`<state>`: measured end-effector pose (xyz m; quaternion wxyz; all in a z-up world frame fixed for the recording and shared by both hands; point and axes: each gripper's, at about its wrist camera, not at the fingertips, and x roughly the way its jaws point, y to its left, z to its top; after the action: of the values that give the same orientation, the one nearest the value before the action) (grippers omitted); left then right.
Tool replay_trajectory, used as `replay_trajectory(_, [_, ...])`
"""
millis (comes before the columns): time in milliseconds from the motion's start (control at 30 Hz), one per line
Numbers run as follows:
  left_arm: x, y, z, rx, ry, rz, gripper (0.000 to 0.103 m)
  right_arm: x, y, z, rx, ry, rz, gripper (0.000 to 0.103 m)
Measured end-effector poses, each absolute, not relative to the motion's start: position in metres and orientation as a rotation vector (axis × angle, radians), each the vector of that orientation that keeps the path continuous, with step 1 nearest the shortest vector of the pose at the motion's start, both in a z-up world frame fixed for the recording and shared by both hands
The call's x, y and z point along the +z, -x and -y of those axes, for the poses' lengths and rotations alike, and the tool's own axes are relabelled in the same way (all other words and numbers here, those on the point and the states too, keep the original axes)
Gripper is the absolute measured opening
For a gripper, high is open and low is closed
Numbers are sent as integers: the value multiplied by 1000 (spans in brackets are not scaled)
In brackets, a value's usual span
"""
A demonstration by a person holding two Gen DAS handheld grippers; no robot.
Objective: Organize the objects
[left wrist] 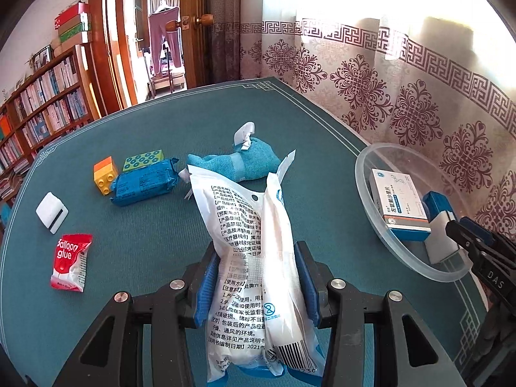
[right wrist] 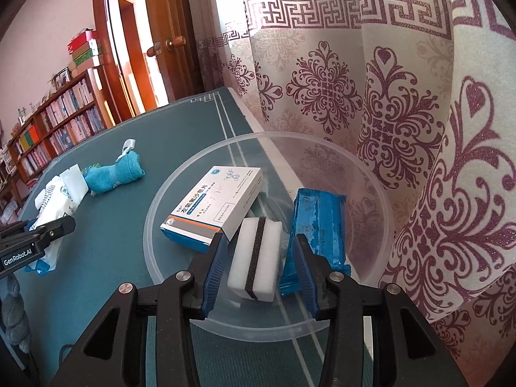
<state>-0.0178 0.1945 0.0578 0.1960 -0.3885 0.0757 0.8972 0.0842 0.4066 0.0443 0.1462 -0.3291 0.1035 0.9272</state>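
My left gripper [left wrist: 256,254] is shut on a white printed pouch [left wrist: 245,258] and holds it above the green table mat [left wrist: 145,242]. My right gripper [right wrist: 258,245] is over the clear plastic bowl [right wrist: 354,167], its jaws open around a white sponge with a black stripe [right wrist: 254,258] that lies in the bowl. The bowl also holds a white medicine box [right wrist: 213,206] and a blue packet [right wrist: 319,222]. The bowl shows at the right in the left wrist view [left wrist: 364,174]. The pouch also shows in the right wrist view [right wrist: 54,200].
On the mat lie a teal rolled towel [left wrist: 245,161], a blue packet [left wrist: 145,183], a yellow-orange block [left wrist: 104,174], a green studded block [left wrist: 143,159], a white sponge [left wrist: 51,213] and a red balloon glue sachet [left wrist: 69,261]. A patterned curtain [left wrist: 403,96] hangs right; a bookshelf [left wrist: 42,106] stands left.
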Motion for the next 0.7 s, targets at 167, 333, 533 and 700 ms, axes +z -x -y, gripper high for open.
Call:
replay_trajectory(167, [64,13,-208,2481,1059,-234,48,46,-90,-405,2650,927,-214,44])
replay_trajectory(333, [68,11,-223,2406,1048,-210,48,46,-96,-407,2656,913,-204,44])
replay_trajectory(533, [75,12,-251,2338,1020,-210,48,53,-105,-408,2682,866,-188,44])
replay_trajectory(700, [75,15,-276,2299,1010,-242,48,53,-110,-409,2701,855,-190,44])
